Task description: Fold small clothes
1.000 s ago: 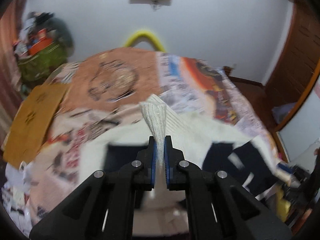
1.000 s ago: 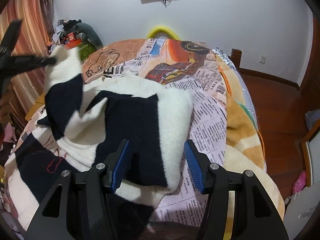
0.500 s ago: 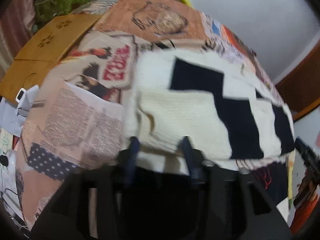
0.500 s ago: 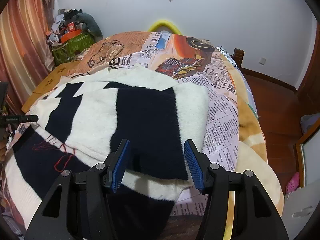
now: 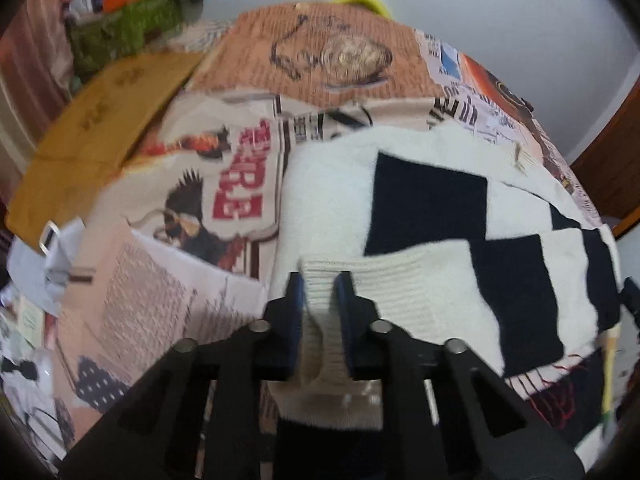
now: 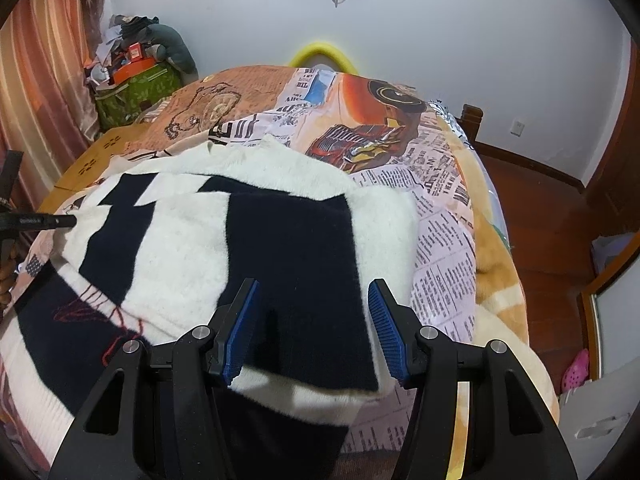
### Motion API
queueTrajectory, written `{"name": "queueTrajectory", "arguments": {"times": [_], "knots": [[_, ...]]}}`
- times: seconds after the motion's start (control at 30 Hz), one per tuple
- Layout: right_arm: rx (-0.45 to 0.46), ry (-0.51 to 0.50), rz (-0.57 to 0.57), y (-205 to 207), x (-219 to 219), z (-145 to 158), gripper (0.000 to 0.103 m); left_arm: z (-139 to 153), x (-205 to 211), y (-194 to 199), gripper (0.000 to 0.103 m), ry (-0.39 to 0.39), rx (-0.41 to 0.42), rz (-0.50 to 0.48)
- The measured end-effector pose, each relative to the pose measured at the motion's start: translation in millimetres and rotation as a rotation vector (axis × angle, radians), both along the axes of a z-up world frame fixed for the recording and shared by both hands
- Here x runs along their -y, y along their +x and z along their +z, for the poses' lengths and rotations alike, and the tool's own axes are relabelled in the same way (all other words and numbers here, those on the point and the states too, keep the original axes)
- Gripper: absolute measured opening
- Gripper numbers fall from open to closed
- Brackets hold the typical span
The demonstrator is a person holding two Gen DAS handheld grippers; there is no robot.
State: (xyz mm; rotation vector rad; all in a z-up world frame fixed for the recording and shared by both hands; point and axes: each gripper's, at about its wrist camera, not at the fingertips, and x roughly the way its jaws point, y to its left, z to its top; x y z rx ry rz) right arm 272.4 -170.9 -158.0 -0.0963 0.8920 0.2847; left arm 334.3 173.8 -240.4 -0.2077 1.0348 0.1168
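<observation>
Now, through the left wrist camera, I am seeing my left gripper (image 5: 319, 286) clenched on the ribbed cream cuff (image 5: 320, 270) of the sweater (image 5: 424, 216). The two blue pads (image 5: 295, 300) are pressing the knit between them, and a fold of the cuff is bulging out behind them toward the camera. The sweater is cream with large dark navy blocks, and it is lying spread over the bed cover (image 5: 224, 184), which is printed with newspaper text and pictures. The sleeve with the cuff is lying folded across the body of the sweater. To the left, at the edge of the bed, a yellow-brown board (image 5: 92, 136) is lying, and behind it a green bag (image 5: 120, 32) is standing by the wall. This view is a little blurred.

Through the right wrist camera, I am seeing my right gripper (image 6: 314, 320) released, with its jaws standing wide apart. It is hovering over the near edge of the folded sweater (image 6: 180, 248), above a navy block; I cannot tell if the pads (image 6: 240, 332) are touching the cloth. The folded part is lying on top of a lower layer of the same sweater, where some red stitching (image 6: 100, 312) is showing. At the far left, the left gripper (image 6: 60, 221) is reaching the sweater's edge. A yellow arc (image 6: 320, 53) is standing up behind the bed.
</observation>
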Motion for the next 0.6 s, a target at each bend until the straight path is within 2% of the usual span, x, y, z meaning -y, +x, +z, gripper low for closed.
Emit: {"name": "queueTrajectory", "arguments": {"times": [0.03, 0.2, 0.3, 0.43, 0.5, 0.6], "knots": [[0.001, -0.002, 0.001, 0.0, -0.7, 0.1, 0.052, 3.4, 1.9, -0.4, 0.005, 0.024, 0.012, -0.002], [0.019, -0.011, -0.001, 8.0, 3.7, 3.0, 0.052, 36.2, 1.8, -0.8, 0.003, 0.041, 0.113, -0.003], [0.032, 0.007, -0.004, 15.0, 5.9, 7.6, 0.052, 64.6, 5.5, 6.5, 0.001, 0.07, 0.185, -0.011], [0.032, 0.039, 0.012, 23.4, 2.9, 8.0, 0.052, 89.4, 12.1, 17.9, 0.001, 0.113, 0.242, -0.023], [0.009, 0.064, 0.02, 27.0, 0.3, 2.3, 0.052, 91.4, 10.9, 21.2, 0.001, 0.106, 0.243, -0.016], [-0.036, 0.057, 0.035, 33.0, -3.8, -13.3, 0.052, 69.1, 5.2, 28.2, 0.001, 0.11, 0.17, -0.002]]}}
